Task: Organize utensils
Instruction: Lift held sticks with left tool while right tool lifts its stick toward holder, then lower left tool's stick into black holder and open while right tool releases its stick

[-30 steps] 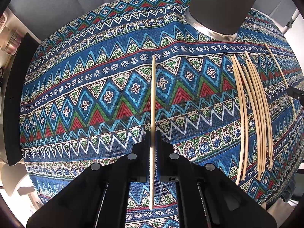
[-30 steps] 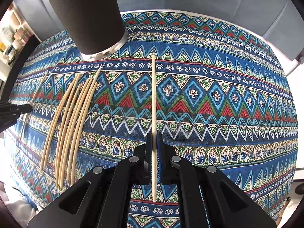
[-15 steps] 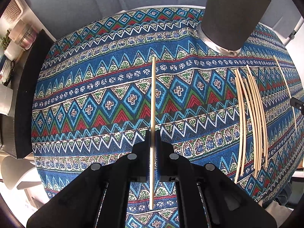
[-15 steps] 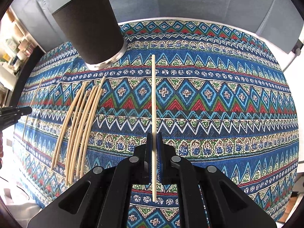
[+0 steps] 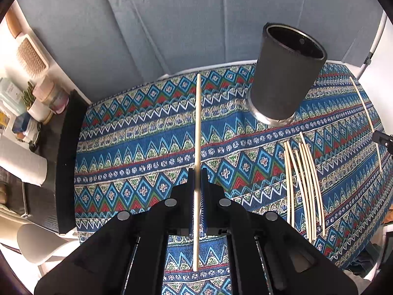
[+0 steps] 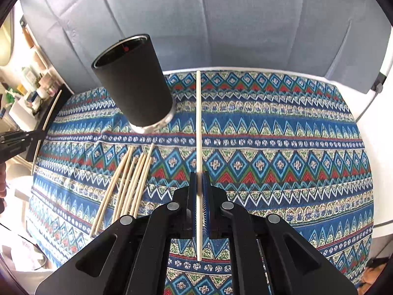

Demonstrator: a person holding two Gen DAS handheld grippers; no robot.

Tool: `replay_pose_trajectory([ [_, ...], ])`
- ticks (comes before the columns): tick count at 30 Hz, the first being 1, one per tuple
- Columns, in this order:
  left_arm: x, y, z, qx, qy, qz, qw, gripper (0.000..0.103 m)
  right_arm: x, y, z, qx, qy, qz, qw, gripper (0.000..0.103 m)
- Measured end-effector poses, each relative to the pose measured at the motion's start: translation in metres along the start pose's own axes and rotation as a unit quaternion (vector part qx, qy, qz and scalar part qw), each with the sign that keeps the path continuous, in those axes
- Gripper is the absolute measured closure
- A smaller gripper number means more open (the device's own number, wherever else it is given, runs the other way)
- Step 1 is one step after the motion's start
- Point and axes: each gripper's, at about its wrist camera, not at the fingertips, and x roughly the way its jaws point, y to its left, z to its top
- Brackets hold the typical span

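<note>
The left gripper (image 5: 197,179) is clamped tight on one chopstick (image 5: 197,132) that runs straight up the middle of the left wrist view, above the patterned tablecloth (image 5: 137,147). The right gripper (image 6: 199,182) pinches its own chopstick (image 6: 198,123) the same way. A black cup (image 5: 285,73) stands at upper right in the left wrist view, with loose chopsticks (image 5: 303,186) lying below it at right.
</note>
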Motion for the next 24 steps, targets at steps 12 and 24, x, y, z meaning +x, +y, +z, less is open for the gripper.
replay_pose_trajectory([
  [12,-0.059,-0.010,0.072,0.009,-0.083,-0.009,0.9965,0.098,-0.048,0.035,0.080,-0.036,-0.076,0.023,0.996,0.098],
  [24,-0.078,-0.018,0.117,-0.005,-0.149,-0.030,0.9884,0.098,-0.030,0.078,0.131,-0.058,-0.108,0.052,0.991,0.098],
])
